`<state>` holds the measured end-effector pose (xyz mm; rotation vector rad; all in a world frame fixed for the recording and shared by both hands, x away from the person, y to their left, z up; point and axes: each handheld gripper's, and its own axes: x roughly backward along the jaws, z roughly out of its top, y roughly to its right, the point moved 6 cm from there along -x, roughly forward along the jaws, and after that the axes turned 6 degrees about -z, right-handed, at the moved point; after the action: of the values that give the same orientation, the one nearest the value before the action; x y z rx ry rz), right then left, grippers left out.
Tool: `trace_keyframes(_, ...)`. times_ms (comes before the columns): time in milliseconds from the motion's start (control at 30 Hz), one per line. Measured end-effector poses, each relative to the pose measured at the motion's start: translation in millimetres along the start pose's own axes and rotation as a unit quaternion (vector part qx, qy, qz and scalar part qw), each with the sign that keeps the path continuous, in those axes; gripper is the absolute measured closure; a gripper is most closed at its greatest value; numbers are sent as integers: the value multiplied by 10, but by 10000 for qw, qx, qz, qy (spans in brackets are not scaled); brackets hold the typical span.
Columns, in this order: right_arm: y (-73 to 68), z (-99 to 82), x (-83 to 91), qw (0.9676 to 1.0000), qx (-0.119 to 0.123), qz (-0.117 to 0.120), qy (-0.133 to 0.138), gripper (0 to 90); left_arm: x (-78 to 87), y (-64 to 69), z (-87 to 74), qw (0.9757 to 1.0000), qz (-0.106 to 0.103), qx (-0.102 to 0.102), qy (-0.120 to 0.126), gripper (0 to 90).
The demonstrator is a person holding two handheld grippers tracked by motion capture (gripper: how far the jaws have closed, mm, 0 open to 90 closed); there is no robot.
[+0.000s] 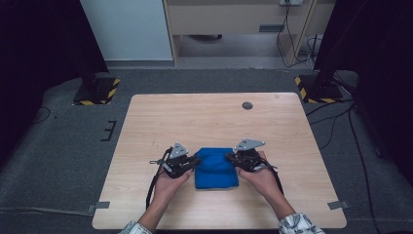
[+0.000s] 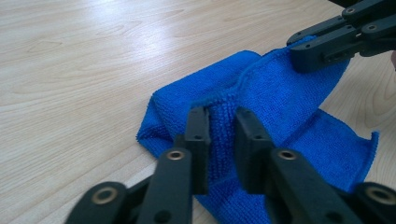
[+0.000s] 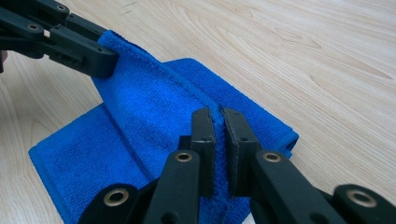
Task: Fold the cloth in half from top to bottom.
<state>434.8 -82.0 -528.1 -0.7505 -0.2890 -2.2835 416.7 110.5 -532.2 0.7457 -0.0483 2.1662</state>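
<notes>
**Both grippers at the top fold of the blue cloth: let go evenly**

Left gripper has its jaws parted a little around the raised hem of the blue cloth; in its own view the fabric stands between the pads with a gap showing, so the pinch looks loosened rather than firm. No earlier picture is needed to judge that: the pads simply do not press. Right gripper is different. Its jaws are pressed together on the same folded edge, with the hem squeezed thin between them.

From the high view, the left gripper and right gripper meet the cloth from opposite sides at its far edge, the person's hands behind them. The cloth lies folded on the wooden table, near the person's side and roughly centred, with a lower layer spread flat underneath and the upper layer brought over it.

The step in hand appears to be setting down a fold. To do it well, the right jaws should part only once the upper layer rests on the lower one, and both grippers should draw straight outward, away from the hem, so the pads do not drag the fold open. A risk is microfibre catching on a pad and lifting with it; a slow, level retreat would guard against that.
</notes>
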Motion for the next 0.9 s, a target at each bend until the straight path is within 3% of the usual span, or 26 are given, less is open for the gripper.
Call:
trace_keyframes(133, 11, -2, 2, 10000, -28, 3, -8, 844, 7, -3, 17, 9999, -11, 121, 91, 497)
trace_keyframes(300, -4, -3, 2, 10000, -7, 22, -4, 844, 88, -6, 98, 9984, -169, 307, 436, 332)
trace_keyframes(467, -14, -28, -1, 10000, -34, 47, -24, 843, 152, -110, 124, 9968, -22, 517, 609, 285)
trace_keyframes(667, -6, -51, -10, 9999, -73, 61, -43, 832, 140, -161, 62, 9970, 46, 598, 499, 266)
trace_keyframes(900, -16, -57, 5, 9999, -83, 107, -30, 812, 139, -219, 37, 9957, 182, 732, 542, 242)
